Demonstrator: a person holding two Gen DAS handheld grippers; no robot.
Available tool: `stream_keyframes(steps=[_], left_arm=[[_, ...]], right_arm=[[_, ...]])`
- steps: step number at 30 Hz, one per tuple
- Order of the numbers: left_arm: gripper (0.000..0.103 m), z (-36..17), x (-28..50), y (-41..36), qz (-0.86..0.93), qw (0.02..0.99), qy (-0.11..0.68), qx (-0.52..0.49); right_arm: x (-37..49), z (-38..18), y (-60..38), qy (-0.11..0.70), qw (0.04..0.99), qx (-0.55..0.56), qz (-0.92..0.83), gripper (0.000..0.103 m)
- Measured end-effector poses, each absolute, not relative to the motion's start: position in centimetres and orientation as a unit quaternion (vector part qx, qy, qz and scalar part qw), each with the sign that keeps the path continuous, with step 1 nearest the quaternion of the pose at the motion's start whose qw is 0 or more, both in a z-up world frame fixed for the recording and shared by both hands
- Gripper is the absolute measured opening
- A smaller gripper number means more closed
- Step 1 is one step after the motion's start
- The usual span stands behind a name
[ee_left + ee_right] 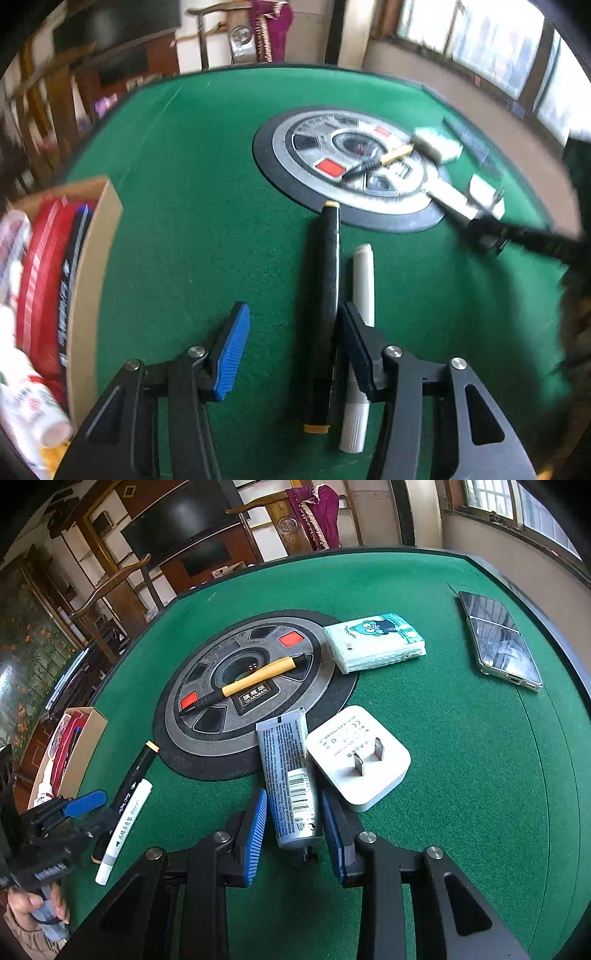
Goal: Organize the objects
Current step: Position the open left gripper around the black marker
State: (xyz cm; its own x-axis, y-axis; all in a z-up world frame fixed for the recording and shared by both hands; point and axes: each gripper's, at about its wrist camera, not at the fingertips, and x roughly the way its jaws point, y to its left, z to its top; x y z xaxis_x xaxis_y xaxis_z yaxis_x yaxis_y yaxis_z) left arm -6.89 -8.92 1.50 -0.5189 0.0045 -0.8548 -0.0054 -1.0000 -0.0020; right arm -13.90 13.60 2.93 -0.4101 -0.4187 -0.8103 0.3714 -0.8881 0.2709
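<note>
Tongs on the right [293, 834] straddle a tube [291, 782], unclamped; left tongs [291, 350] gape around a black marker [325, 317].

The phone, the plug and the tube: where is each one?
phone [500, 638], right wrist view, middle of its screen.
plug [356, 755], right wrist view, white face beside the prongs.
tube [290, 775], right wrist view, printed body, between the right gripper [295, 812] fingers.

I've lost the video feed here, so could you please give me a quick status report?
Left claw open, straddling black marker. Right claw open around tube, not clamped. White marker hard against black one; charger crowds tube.
</note>
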Motion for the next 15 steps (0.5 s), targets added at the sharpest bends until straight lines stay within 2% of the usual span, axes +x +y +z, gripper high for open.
stream_keyframes(steps=[5,7,9,15], left_arm=[[0.05,1.5,-7.4,-9.5,0.872,-0.009,0.002,-0.49],[0.045,1.6,-7.9,-9.6,0.871,-0.007,-0.002,-0.491],[0.036,1.7,-8.3,-9.0,0.872,-0.002,0.008,-0.489],[0.027,1.6,-9.3,-8.3,0.87,0.003,0.0,-0.493]], right_arm=[[-13.9,2.9,13.6,-0.022,0.235,0.489,-0.84,0.031],[-13.9,2.9,13.5,-0.018,0.237,0.486,-0.841,0.032],[-14.0,2.8,13.2,-0.016,0.239,0.482,-0.843,0.032],[-13.8,2.9,12.2,0.027,0.234,0.472,-0.85,0.031]])
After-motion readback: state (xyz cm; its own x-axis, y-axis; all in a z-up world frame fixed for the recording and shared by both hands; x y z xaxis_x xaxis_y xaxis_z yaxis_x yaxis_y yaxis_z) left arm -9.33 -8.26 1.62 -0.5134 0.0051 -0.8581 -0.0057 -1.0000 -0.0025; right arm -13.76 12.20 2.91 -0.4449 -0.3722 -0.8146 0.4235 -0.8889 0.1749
